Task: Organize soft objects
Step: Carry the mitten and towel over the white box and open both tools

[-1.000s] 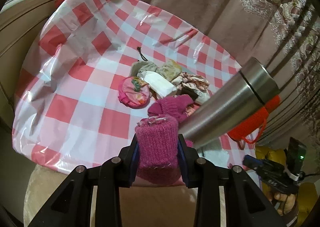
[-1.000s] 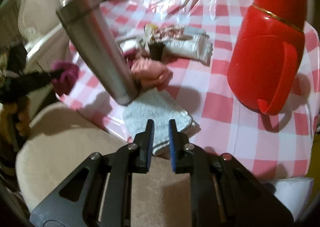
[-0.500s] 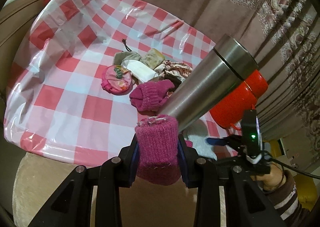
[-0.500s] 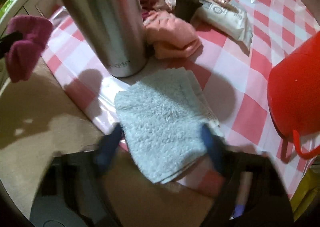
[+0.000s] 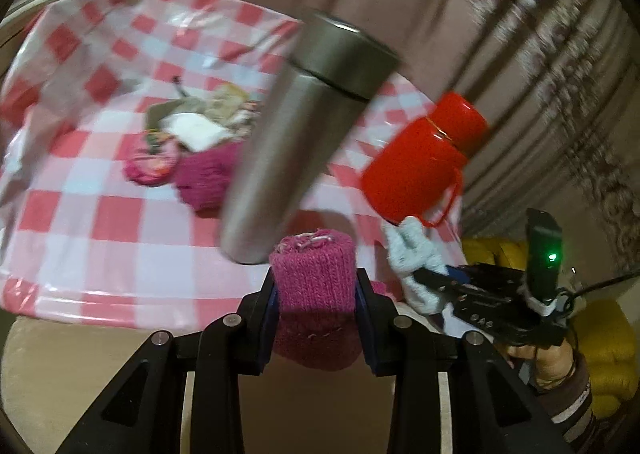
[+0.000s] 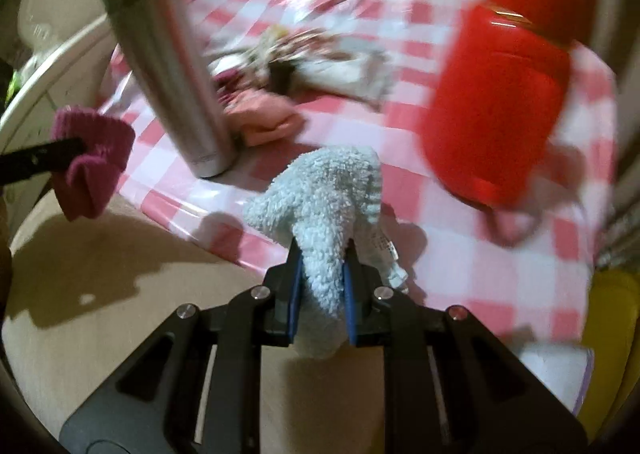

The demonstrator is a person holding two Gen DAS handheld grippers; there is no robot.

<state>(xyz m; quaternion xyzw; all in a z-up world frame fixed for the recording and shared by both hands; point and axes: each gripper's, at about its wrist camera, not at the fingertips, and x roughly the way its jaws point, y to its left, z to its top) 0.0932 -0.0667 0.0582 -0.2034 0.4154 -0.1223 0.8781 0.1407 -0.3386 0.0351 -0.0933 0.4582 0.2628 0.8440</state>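
My left gripper [image 5: 314,288] is shut on a magenta knitted sock [image 5: 316,258], held up off the table edge. My right gripper [image 6: 320,258] is closing, and its pads pinch a pale blue fluffy towel [image 6: 328,182] lifted off the checked tablecloth [image 6: 460,254]. In the left wrist view the towel [image 5: 412,250] hangs from the right gripper [image 5: 424,274] at right. In the right wrist view the sock [image 6: 96,150] and the left gripper [image 6: 76,146] show at far left. A second magenta sock [image 5: 208,170] and a pile of soft items [image 5: 200,130] lie mid-table.
A tall steel flask [image 5: 304,126] stands near the table's front edge. A red jug [image 5: 424,158] stands to its right. A pink cloth [image 6: 264,122] lies beside the flask. A yellow object [image 5: 608,354] and a white box [image 6: 556,370] sit off the table at right.
The right gripper went forward onto the towel, shut on it and lifted it off the table. The left gripper moved rightward along the table edge with the sock still in it.
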